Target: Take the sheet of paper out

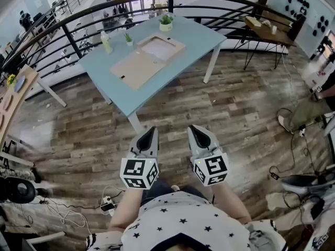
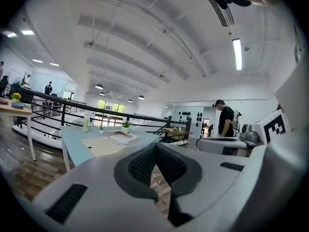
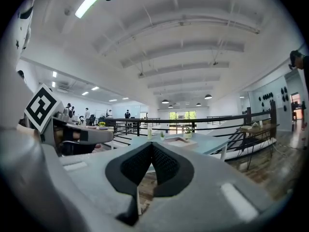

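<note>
Left tool [image 1: 152, 130]: jaws pressed together, nothing between them, held over the wood floor, well apart from the tabletop [image 1: 201, 35].
Sheet of paper [image 1: 158, 48]: white, flat, in the framed half of an open tan folder [image 1: 133, 69] on the tabletop. Head view shows its face; the gripper views see it nearly edge-on.
Right tool [image 1: 193, 129]: jaws together, empty.

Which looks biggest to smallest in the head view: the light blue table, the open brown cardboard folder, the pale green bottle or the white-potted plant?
1. light blue table
2. open brown cardboard folder
3. pale green bottle and white-potted plant: too alike to rank.
</note>
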